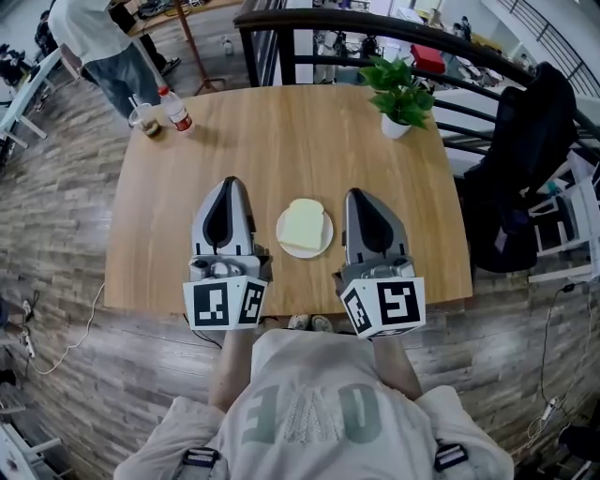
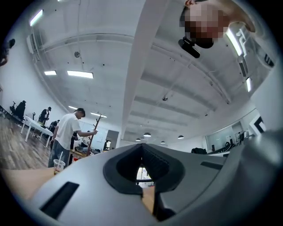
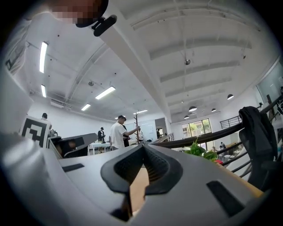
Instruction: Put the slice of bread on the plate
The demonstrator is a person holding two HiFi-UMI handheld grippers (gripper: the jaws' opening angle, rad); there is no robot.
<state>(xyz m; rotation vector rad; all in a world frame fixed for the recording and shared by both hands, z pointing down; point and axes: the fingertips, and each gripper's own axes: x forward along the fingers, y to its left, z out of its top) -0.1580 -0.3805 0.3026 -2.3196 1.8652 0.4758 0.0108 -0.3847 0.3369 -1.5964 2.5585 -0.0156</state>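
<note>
One person in a white shirt and blue jeans (image 1: 94,47) stands beyond the far left corner of the light wooden bench (image 1: 281,131). On that corner we see a clear plastic cup with a straw (image 1: 147,118) just beside a clear plastic bottle with a red label (image 1: 175,111). Nearer to us, the left hand-held gripper (image 1: 228,184) is held over the near part of the bench. In its own view its grey jaws meet at the tips with nothing between them, and only a sliver of wood shows through the gap lower down. Just to its right lies a small round white plate (image 1: 305,253), and the pale square slice of bread (image 1: 303,223) rests flat on it, covering most of the plate. The plate sits between the two grippers and touches neither. The right hand-held gripper (image 1: 356,195) is on the plate's other side, roughly parallel to the left one, and its own view shows its jaws likewise brought together at the tips and empty. Toward the far right corner of the bench stands a leafy green plant in a small white pot (image 1: 401,94). Beyond the bench's right edge, a black garment (image 1: 520,169) is draped by the dark curved railing (image 1: 375,23).
</note>
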